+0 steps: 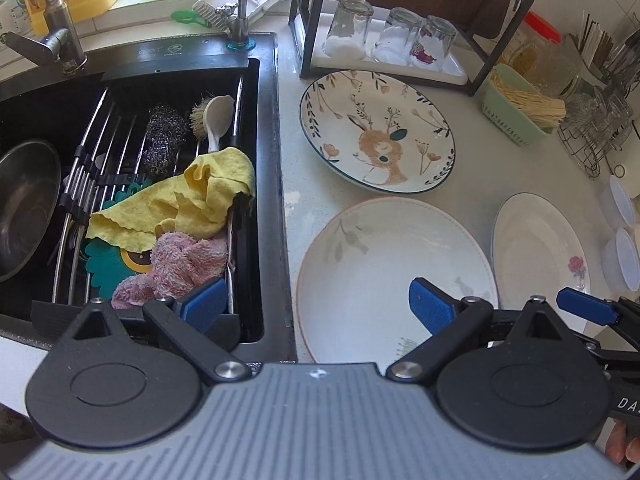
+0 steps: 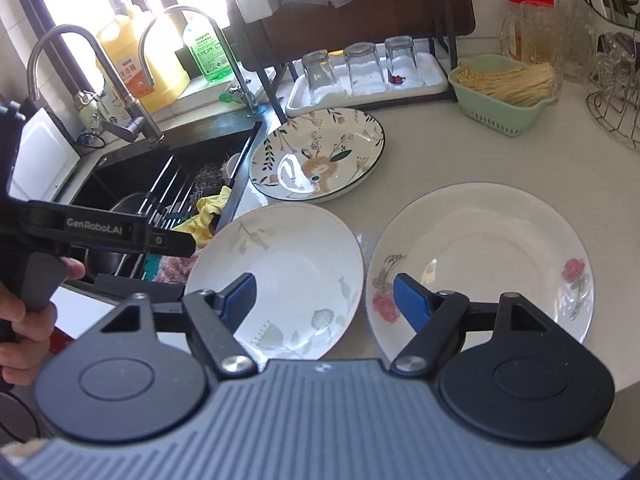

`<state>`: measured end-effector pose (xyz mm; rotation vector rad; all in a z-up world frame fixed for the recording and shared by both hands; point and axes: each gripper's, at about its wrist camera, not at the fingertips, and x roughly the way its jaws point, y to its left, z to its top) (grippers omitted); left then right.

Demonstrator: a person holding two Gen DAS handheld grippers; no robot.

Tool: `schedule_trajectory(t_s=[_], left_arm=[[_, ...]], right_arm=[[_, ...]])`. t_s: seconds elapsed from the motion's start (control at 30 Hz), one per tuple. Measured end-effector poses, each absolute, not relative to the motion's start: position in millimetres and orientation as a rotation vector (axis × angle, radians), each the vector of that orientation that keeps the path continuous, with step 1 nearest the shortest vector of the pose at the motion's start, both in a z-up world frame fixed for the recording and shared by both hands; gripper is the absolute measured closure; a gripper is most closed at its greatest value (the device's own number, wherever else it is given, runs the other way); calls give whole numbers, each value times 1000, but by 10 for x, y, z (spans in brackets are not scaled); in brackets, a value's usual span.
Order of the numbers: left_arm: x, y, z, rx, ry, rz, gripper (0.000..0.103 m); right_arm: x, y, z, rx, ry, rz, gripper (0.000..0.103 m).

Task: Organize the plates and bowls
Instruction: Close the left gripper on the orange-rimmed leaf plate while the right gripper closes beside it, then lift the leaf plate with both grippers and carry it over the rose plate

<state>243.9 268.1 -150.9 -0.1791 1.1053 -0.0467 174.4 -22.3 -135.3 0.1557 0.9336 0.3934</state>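
I am hovering both tools, left tool (image 1: 318, 310) and right tool (image 2: 324, 302), jaws apart and empty; three plates (image 2: 316, 152) are lying unstacked on the surface (image 2: 420, 152).

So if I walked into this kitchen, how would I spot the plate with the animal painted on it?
Find the black sink and look at the pale counter to its right. Three plates lie there; the deer plate is the farthest back, just in front of the tray of upturned glasses. Unlike the two mostly white plates nearer you, it has a dark rim, leafy sprigs all round and a brown animal in the middle.
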Motion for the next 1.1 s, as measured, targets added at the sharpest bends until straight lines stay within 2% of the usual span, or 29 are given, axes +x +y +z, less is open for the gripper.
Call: schedule_trajectory(t_s=[0.27, 0.4, 0.5, 0.6, 0.67, 0.87, 0.97, 1.1], left_arm=[[2613, 2929, -1756, -180, 1146, -144, 4], [2668, 2927, -1870, -175, 1154, -196, 5], [2698, 2949, -1961, -219, 1170, -217, 12], [2723, 2938, -2017, -215, 1176, -231, 21], [2746, 2938, -2046, -228, 1184, -241, 37], [2810, 2917, -2109, -234, 1199, -269, 62], [2839, 2889, -2149, -245, 1218, -294, 69], [2874, 2830, -2186, -243, 1240, -304, 70]], right_arm=[[1778, -44, -1533, 203, 1017, 322, 28], [1791, 17, -1632, 200, 1059, 274, 34], [1832, 24, -1714, 216, 1091, 237, 35], [1886, 13, -1808, 241, 1120, 206, 46], [1915, -2, -1863, 264, 1137, 182, 53], [1957, -31, -1954, 295, 1163, 150, 75], [2000, -21, -1982, 294, 1171, 151, 77], [2031, -53, -2008, 328, 1185, 154, 77]])
